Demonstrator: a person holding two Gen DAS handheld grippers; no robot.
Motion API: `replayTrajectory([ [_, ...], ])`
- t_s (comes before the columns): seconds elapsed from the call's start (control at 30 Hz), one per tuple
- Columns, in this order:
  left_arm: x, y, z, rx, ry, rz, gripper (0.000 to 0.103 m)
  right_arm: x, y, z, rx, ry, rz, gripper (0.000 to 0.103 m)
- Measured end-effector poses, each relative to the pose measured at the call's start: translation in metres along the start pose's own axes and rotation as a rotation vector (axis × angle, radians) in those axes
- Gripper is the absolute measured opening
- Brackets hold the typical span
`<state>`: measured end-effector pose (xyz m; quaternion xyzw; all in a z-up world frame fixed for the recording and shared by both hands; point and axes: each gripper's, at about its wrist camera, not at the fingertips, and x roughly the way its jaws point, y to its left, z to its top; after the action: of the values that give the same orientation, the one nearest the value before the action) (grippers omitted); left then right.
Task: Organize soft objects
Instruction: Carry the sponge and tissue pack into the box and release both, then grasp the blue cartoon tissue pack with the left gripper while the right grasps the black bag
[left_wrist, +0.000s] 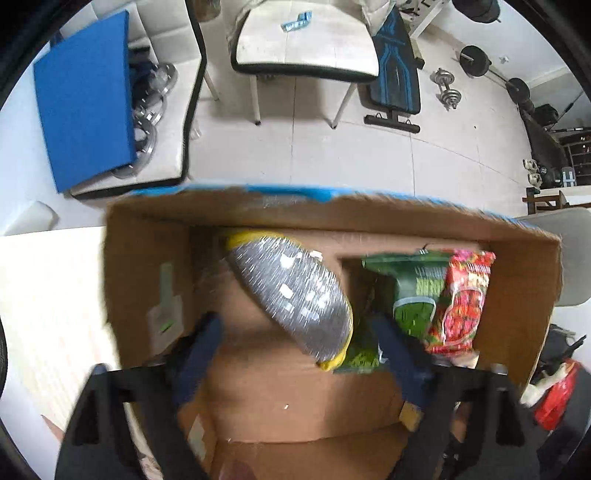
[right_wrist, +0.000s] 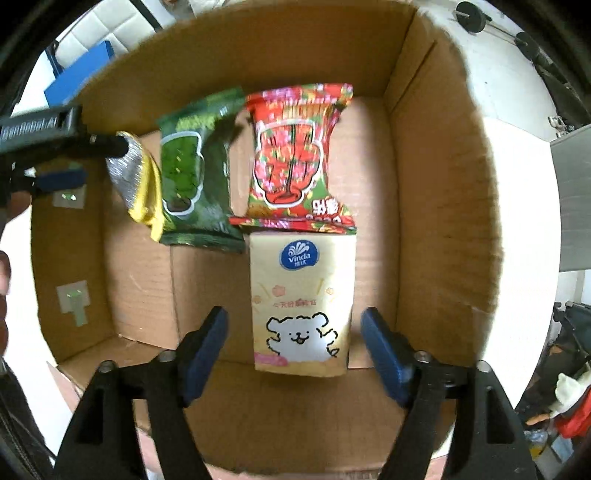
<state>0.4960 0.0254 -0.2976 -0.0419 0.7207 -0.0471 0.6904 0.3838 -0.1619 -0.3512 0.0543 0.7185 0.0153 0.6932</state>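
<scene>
We are hovering the right claw (right_wrist: 293, 354), wide open and empty, around the tissue pack (right_wrist: 301, 299) in the cardboard box (right_wrist: 436, 206). Light and squashy, it is asking for a gentle mid-side grip. The left claw (left_wrist: 295, 354) is gaping empty beside the silver pouch (left_wrist: 295, 295).

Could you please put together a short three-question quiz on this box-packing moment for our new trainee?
1. True or false: the cream Vinda tissue pack lies on the floor of the brown cardboard box, between the open fingers of the right gripper.
2. Which packet touches the tissue pack's far edge? A) silver-and-yellow foil packet B) dark green snack packet C) red floral snack packet
3. Fill in: the left gripper is ___ and grips nothing.

Key: 1 true; 2 C; 3 open.
</scene>
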Motion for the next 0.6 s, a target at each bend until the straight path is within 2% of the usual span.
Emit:
replayTrajectory([
  [0.03, -0.004, -0.001, -0.005, 0.006, -0.010, -0.002, 0.100, -0.006, 0.001, -0.002, -0.001, -0.019, -0.004, 0.098],
  [0.1, -0.019, -0.001, -0.021, 0.014, -0.040, -0.008, 0.100, -0.018, 0.003, -0.007, -0.009, -0.062, -0.019, 0.103],
  [0.33, -0.071, -0.004, -0.081, 0.025, -0.206, -0.002, 0.101, -0.070, 0.015, -0.027, -0.058, -0.217, -0.073, 0.103],
  [0.6, -0.126, -0.013, -0.141, 0.049, -0.364, 0.076, 0.101, -0.129, 0.019, -0.058, -0.047, -0.324, -0.020, 0.103],
])
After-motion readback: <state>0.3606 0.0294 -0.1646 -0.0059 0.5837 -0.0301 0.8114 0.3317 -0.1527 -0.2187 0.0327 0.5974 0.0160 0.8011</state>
